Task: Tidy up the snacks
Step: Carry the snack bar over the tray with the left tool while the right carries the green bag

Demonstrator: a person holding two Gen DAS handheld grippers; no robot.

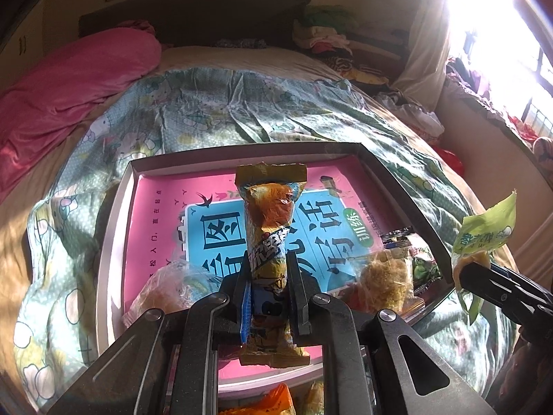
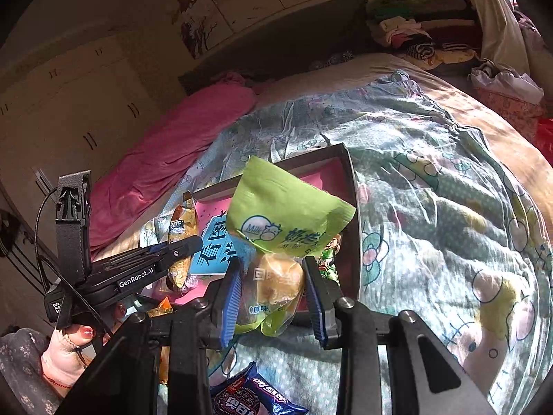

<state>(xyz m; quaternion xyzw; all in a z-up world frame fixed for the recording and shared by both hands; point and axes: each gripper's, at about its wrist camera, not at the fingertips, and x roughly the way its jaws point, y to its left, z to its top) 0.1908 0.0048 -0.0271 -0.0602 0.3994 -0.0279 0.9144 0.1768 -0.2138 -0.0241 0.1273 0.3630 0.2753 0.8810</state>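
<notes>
My left gripper (image 1: 269, 269) is shut on a long yellow-orange snack packet (image 1: 271, 207), held lengthwise over a shallow box (image 1: 242, 150) lined with a pink and blue book (image 1: 207, 221). In the box lie an orange bag (image 1: 166, 287), a clear pack with a yellow snack (image 1: 385, 275) and a green packet (image 1: 423, 269). My right gripper (image 2: 273, 278) is shut on a bread packet with a green top (image 2: 287, 218), near the box's (image 2: 354, 207) right side. The right wrist view shows the left gripper (image 2: 186, 245) and its packet (image 2: 181, 228) at the left.
The box rests on a bed with a green cartoon-print quilt (image 1: 242, 103). A pink blanket (image 1: 69, 83) lies at the left and piled clothes (image 1: 325, 38) at the back. A blue cookie packet (image 2: 255, 397) and orange packets (image 1: 276, 401) lie in front. A person's hand (image 2: 65, 342) holds the left gripper.
</notes>
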